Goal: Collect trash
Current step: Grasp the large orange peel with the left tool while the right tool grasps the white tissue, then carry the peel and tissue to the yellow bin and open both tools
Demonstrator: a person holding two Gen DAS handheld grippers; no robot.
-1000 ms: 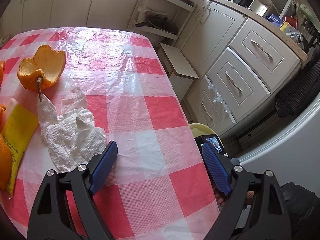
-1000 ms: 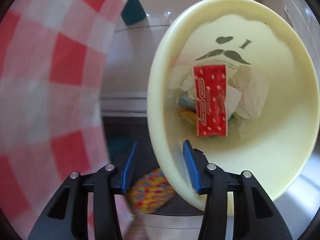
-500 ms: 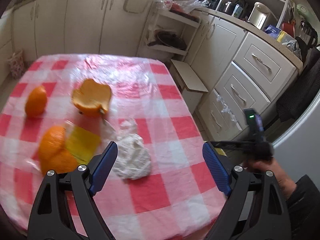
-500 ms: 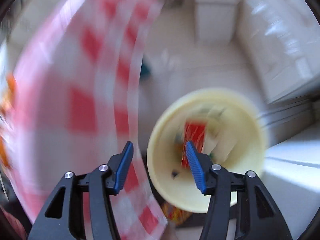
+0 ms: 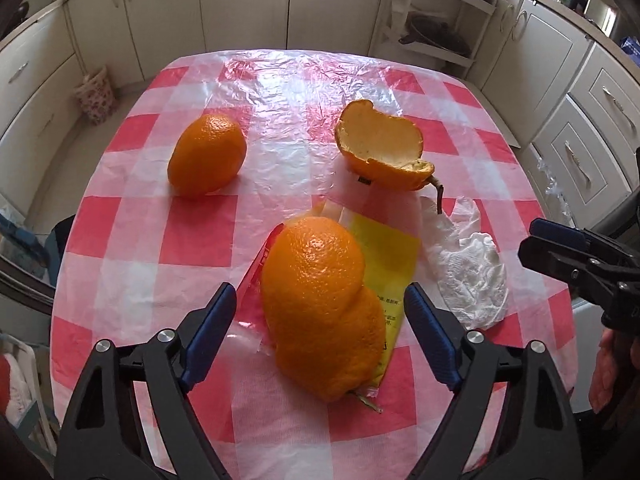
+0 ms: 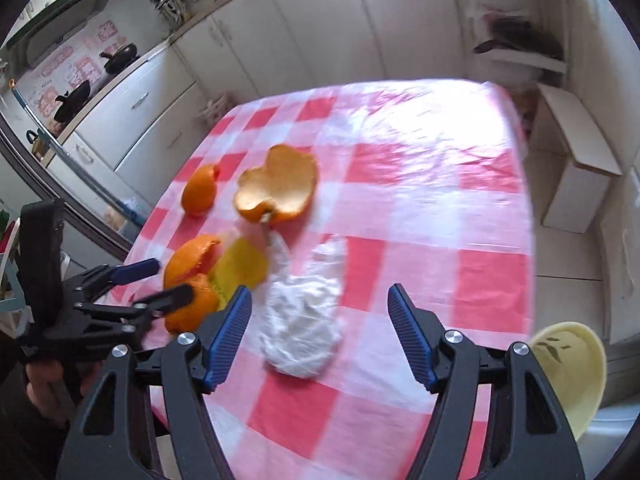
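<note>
- Left gripper [image 5: 316,328]: jaws spread wide, holding nothing. It hangs just above the large orange peel [image 5: 322,304], which lies between the two blue pads; the peel's long axis runs near-to-far, roughly in line with the fingers.
- Yellow wrapper [image 5: 386,252]: flat on the checked tablecloth [image 5: 192,232], partly under the large peel and showing on its right side.
- Right gripper [image 6: 320,332]: jaws likewise parted and empty. It points at the crumpled white tissue [image 6: 302,326], which lies just ahead of the pads and a little left of their midline, its long axis running near-to-far with a thin tail toward the far side.
- Tissue in the left wrist view [image 5: 470,276]: right of the wrapper, near the right table edge; the right gripper [image 5: 560,248] enters from that edge, so it is judged the nearer tool for the tissue.
- Cupped peel [image 5: 382,152]: farther back, open side up, its stem touching the tissue's tail.
- Small peel [image 5: 206,154]: far left, well apart from the rest.
- Cream bin [image 6: 568,376]: beyond the right table edge, near side, below table level; judged the drop point.
</note>
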